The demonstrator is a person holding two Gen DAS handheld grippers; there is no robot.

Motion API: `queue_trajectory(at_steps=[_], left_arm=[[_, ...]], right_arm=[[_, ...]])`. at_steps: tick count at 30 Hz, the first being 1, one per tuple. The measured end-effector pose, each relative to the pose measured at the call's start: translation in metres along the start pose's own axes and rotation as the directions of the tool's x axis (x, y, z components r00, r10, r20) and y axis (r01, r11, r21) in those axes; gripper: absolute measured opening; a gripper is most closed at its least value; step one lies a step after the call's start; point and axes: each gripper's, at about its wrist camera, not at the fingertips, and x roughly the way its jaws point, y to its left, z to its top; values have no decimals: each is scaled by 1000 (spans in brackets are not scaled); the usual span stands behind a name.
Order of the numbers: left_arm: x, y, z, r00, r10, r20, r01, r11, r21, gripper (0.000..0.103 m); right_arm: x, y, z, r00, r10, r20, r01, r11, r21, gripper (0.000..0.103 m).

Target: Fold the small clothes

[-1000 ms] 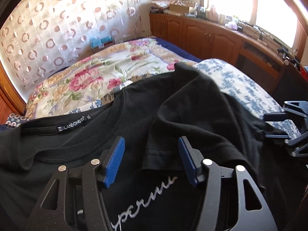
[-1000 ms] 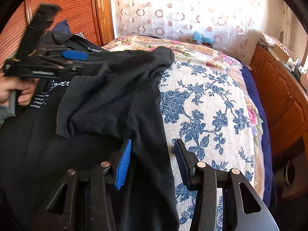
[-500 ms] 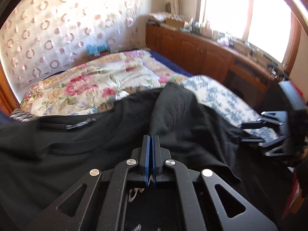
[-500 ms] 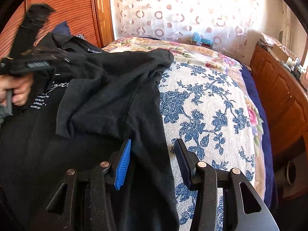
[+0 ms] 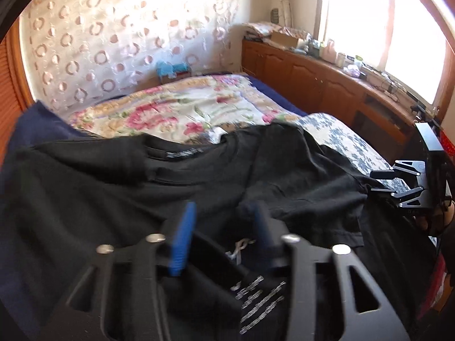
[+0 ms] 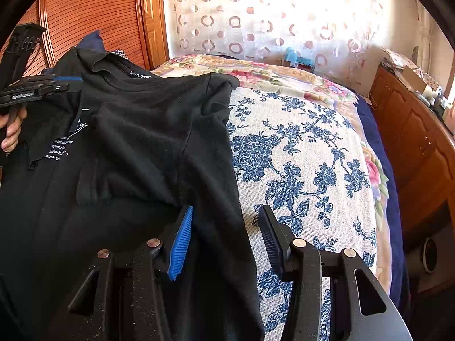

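Note:
A black T-shirt with white lettering lies on the bed, one sleeve folded in over the chest. My left gripper is open and empty just above the shirt's front, near the lettering. It also shows in the right wrist view at the far left, held by a hand. My right gripper is open, straddling the shirt's right side edge over the blue floral cloth. It shows at the right edge of the left wrist view.
The bed carries a blue floral cover and a pink floral quilt. Wooden cabinets with clutter run along the right wall under a window. A patterned curtain hangs behind. A wooden panel stands at the left.
My left gripper shut on the folded sleeve edge, then opened again and drew back; the sleeve now lies further across the chest. My right gripper has stayed in place, open.

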Motion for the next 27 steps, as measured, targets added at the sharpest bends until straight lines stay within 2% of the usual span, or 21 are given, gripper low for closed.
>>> queue_trajectory(at_steps=[1,2,6,12,15,21,23,27], left_arm=[[-5,4,-1,1000,20,6,-20,1000,-3,69],[-11,9,-1,999,42,9,-42,999,-6,77],[-32,33,-1,997,75,27,-74,997,-27,78],[-53,65,3,982,185,23,-185,983,-18,78],[-56,79,3,974,224,23,-224,974,-20,78],[-42,108,8,977,212,-2,-212,974,-79,76],[-33,117,8,984,177,-33,-180,977,-114,69],[-22,123,7,980,192,-61,-198,972,-129,66]], right_arm=[[0,0,0,1000,0,0,0,1000,0,50],[0,0,0,1000,0,0,0,1000,-1,50],[0,0,0,1000,-3,-1,3,1000,-1,51],[-2,0,6,1000,-3,-27,2,1000,-30,51],[-11,0,19,1000,-7,4,7,999,-52,51],[-6,-1,59,999,19,49,-17,999,-52,55],[7,-3,74,999,34,41,-32,999,-33,55],[48,-2,103,999,44,-15,-44,998,-36,55]])
